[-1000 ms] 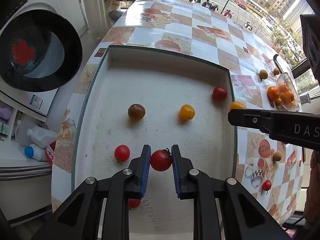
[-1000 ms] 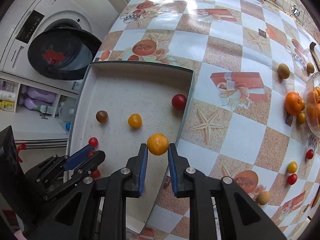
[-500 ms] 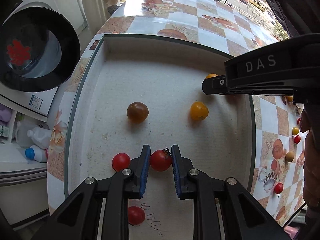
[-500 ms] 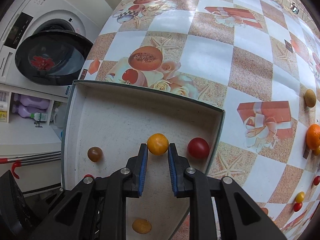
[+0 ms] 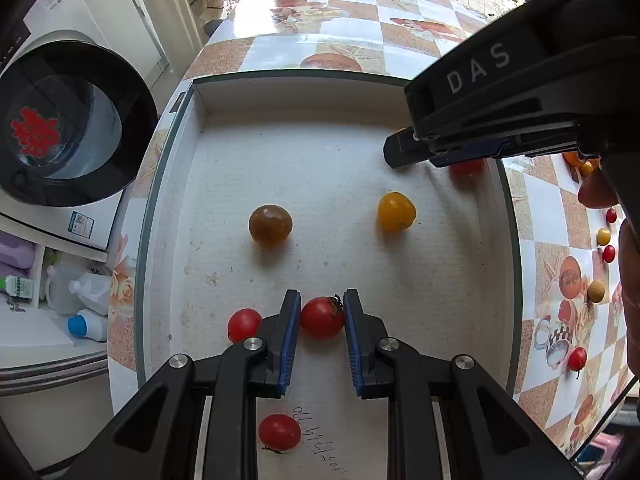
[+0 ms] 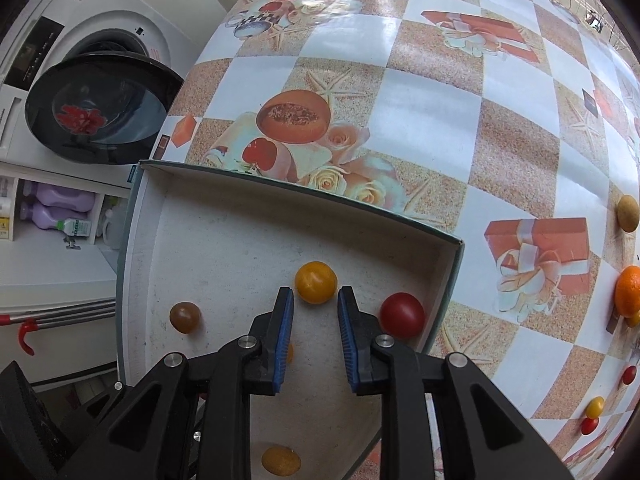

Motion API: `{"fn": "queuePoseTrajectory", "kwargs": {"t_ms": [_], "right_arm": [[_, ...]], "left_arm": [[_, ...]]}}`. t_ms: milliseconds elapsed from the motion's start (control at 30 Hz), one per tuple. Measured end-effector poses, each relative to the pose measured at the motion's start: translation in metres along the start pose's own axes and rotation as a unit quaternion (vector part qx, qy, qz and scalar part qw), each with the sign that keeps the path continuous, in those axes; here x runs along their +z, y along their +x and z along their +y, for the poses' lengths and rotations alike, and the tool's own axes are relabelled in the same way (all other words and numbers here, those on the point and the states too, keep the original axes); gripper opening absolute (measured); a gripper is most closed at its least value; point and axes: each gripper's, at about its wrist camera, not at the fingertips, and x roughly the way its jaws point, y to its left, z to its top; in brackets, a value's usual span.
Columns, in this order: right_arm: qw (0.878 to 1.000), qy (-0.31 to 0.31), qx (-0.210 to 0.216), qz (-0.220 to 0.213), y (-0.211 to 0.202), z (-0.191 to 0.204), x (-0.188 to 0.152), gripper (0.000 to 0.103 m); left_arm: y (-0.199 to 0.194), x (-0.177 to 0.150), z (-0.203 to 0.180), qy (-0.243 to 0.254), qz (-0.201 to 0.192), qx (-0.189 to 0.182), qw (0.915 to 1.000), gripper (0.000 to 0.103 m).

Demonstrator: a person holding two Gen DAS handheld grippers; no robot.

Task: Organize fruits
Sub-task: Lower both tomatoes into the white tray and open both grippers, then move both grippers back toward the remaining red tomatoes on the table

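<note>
A white tray [image 5: 176, 184] on the tiled table holds several small tomatoes. My left gripper [image 5: 322, 304] is shut on a red tomato [image 5: 321, 317] low over the tray's near part. Another red tomato [image 5: 243, 324] lies just left of it, one [image 5: 279, 432] beneath the gripper. A brown tomato [image 5: 270, 225] and a yellow one [image 5: 396, 211] lie mid-tray. My right gripper [image 6: 315, 300] stands open over the tray's far right corner; an orange-yellow tomato [image 6: 315, 282] lies on the tray floor just ahead of its fingertips. A dark red tomato [image 6: 401, 315] lies to its right.
More small tomatoes [image 6: 594, 407] and an orange [image 6: 629, 291] lie on the table right of the tray. A brown fruit [image 6: 627, 213] lies farther back. A washing machine with open door [image 6: 100, 116] stands left of the table. The right gripper's body [image 5: 500, 112] crosses the left wrist view.
My right gripper carried the orange-yellow tomato over the tray's far right corner, lowered, and opened, so the tomato now lies free. My left gripper stayed shut on the red tomato.
</note>
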Motion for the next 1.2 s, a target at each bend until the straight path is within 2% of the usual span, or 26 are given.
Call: {"fn": "queuePoseTrajectory", "kwargs": {"t_ms": [33, 67, 167, 433, 567, 700, 867, 1033, 1100, 1133, 1167, 1200], "right_arm": [[1.000, 0.002, 0.007, -0.003, -0.003, -0.001, 0.000, 0.050], [1.000, 0.005, 0.019, -0.008, -0.007, -0.002, -0.001, 0.066], [0.999, 0.014, 0.038, -0.017, -0.020, -0.003, -0.002, 0.081], [0.996, 0.046, 0.062, -0.036, -0.056, -0.021, -0.016, 0.089], [0.995, 0.059, 0.068, -0.038, -0.069, -0.030, -0.029, 0.089], [0.993, 0.078, 0.076, -0.045, -0.079, -0.045, -0.041, 0.103], [0.991, 0.096, 0.075, -0.050, -0.092, -0.065, -0.061, 0.103], [0.992, 0.105, 0.055, -0.051, -0.101, -0.083, -0.085, 0.103], [0.991, 0.111, 0.051, -0.051, -0.104, -0.093, -0.095, 0.103], [0.991, 0.115, 0.049, -0.051, -0.105, -0.097, -0.100, 0.103], [0.990, 0.119, 0.047, -0.051, -0.106, -0.100, -0.105, 0.103], [0.990, 0.123, 0.046, -0.052, -0.108, -0.104, -0.109, 0.103]], "left_arm": [[-0.001, 0.000, 0.000, -0.001, 0.000, -0.001, 1.0000, 0.023], [-0.002, -0.001, 0.001, -0.003, 0.000, -0.004, 1.0000, 0.023], [-0.005, -0.002, 0.005, -0.012, 0.001, -0.017, 0.9998, 0.023], [-0.010, -0.007, 0.007, -0.029, 0.015, -0.049, 0.9983, 0.024], [-0.017, -0.009, -0.002, -0.020, 0.015, -0.046, 0.9986, 0.024], [-0.025, -0.015, -0.006, -0.019, 0.014, -0.060, 0.9979, 0.024], [-0.030, -0.016, -0.009, -0.028, 0.019, -0.072, 0.9968, 0.024], [-0.035, -0.011, -0.018, -0.029, 0.027, -0.103, 0.9939, 0.024], [-0.038, -0.011, -0.024, -0.029, 0.030, -0.102, 0.9939, 0.024], [-0.039, -0.010, -0.027, -0.027, 0.028, -0.097, 0.9945, 0.026], [-0.041, -0.009, -0.029, -0.026, 0.025, -0.093, 0.9950, 0.035], [-0.044, -0.009, -0.032, -0.027, 0.018, -0.092, 0.9952, 0.073]]}}
